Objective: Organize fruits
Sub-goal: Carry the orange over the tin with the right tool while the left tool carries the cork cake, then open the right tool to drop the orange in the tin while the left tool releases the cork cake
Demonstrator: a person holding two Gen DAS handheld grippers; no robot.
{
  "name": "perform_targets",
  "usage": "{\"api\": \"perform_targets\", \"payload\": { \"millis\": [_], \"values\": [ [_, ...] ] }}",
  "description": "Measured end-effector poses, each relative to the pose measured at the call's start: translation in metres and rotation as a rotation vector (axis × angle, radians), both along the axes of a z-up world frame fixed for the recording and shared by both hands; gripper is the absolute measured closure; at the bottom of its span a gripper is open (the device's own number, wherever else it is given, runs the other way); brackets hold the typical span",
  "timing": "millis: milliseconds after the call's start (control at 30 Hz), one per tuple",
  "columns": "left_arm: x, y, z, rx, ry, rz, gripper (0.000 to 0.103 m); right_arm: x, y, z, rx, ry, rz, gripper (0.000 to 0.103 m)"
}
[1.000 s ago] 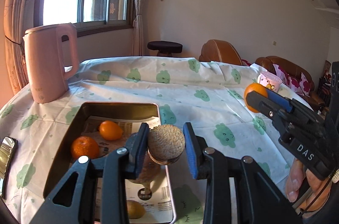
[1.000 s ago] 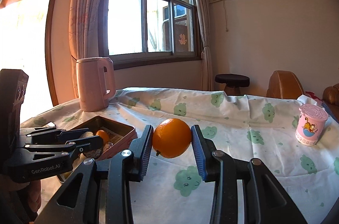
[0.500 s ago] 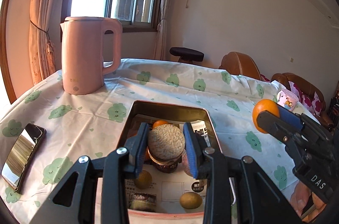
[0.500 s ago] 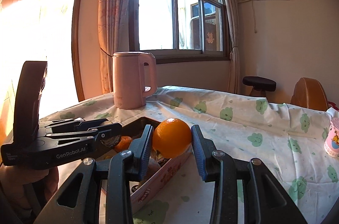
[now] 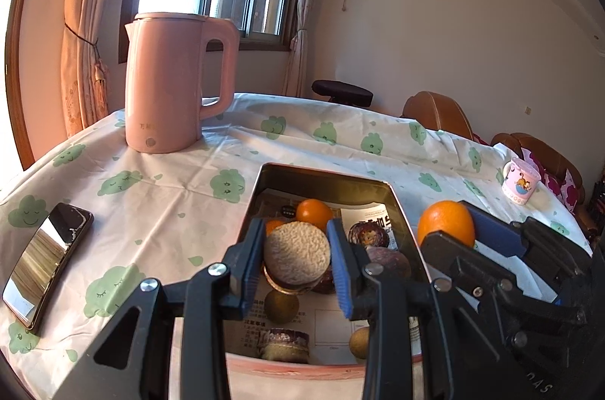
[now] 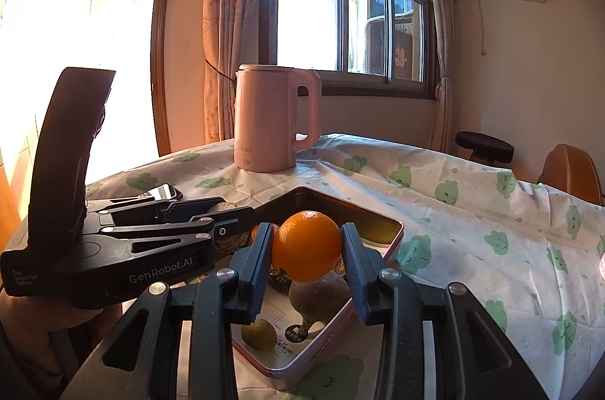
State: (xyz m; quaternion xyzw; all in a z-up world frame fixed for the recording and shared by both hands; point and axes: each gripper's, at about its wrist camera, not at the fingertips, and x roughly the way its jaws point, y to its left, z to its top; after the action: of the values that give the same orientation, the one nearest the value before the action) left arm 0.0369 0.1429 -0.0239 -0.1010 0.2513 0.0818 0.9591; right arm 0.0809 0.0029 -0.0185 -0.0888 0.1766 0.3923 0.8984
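Note:
My left gripper (image 5: pixel 297 258) is shut on a rough tan round fruit (image 5: pixel 297 254) and holds it above the metal tray (image 5: pixel 325 178). The tray holds small oranges (image 5: pixel 314 212), dark purple fruits (image 5: pixel 368 235) and small brown fruits (image 5: pixel 281 305). My right gripper (image 6: pixel 307 248) is shut on a large orange (image 6: pixel 306 246) above the tray's right side (image 6: pixel 393 229). That orange also shows in the left wrist view (image 5: pixel 446 224). The left gripper's body shows in the right wrist view (image 6: pixel 113 248).
A pink electric kettle (image 5: pixel 174 82) stands on the cloud-print tablecloth (image 5: pixel 159 195) behind the tray. A phone (image 5: pixel 45 260) lies at the left. A pink cup (image 5: pixel 520 180) stands at the far right. Chairs and a stool are beyond the table.
Both grippers have moved left and forward over the tray, still holding their fruits. The kettle and phone have come closer in view.

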Motion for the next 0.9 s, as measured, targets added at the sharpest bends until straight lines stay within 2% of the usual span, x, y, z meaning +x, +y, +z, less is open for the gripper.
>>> {"api": "perform_targets", "payload": {
  "millis": [567,900],
  "values": [
    [0.003,0.009,-0.009,-0.009,0.024,0.014,0.068,0.001,0.019,-0.011,-0.062,0.029,0.018,0.064],
    [0.007,0.013,-0.014,-0.016,0.058,0.012,0.069,0.011,0.028,-0.019,-0.116,0.101,0.046,0.063]
  ]
}}
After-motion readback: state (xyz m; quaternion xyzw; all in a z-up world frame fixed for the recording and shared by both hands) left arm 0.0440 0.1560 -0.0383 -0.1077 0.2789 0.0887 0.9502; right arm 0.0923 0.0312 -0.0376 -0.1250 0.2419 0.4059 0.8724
